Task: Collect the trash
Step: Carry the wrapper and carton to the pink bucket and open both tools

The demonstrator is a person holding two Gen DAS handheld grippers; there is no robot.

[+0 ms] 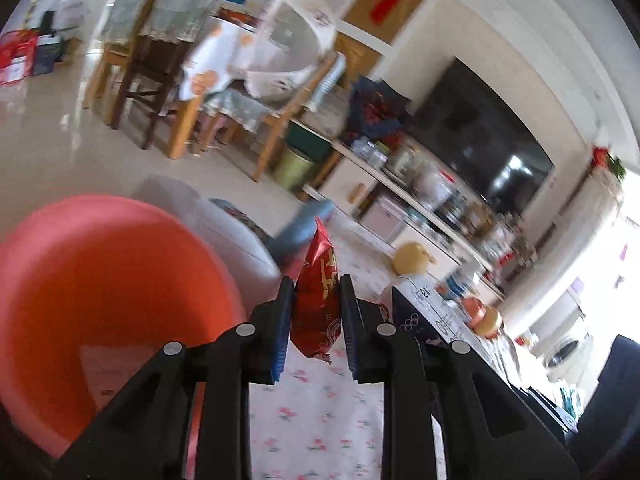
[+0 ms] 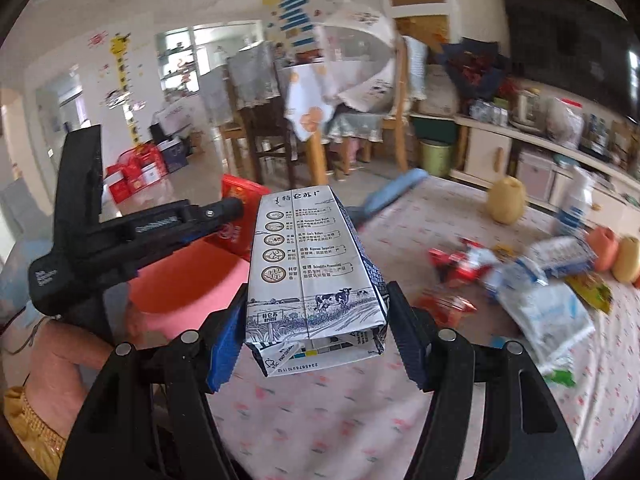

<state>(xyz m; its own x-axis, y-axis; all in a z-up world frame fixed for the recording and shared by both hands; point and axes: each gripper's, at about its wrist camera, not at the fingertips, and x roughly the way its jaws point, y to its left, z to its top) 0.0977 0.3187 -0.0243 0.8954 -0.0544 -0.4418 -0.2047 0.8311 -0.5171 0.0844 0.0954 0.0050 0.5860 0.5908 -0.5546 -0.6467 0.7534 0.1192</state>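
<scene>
**Both tongs loaded, heading for the tub**

Left wrist view: the left tongs (image 1: 316,312) are squeezed tight on a crinkly red foil snack wrapper (image 1: 318,300), right beside the big round pink plastic tub (image 1: 100,280).

Right wrist view: the right tongs (image 2: 316,320) clamp a white printed milk carton (image 2: 312,268) above the floral-cloth counter (image 2: 340,420). More wrappers sit further right. Looks like the drop-off step; next, get over the tub and let go.
</scene>
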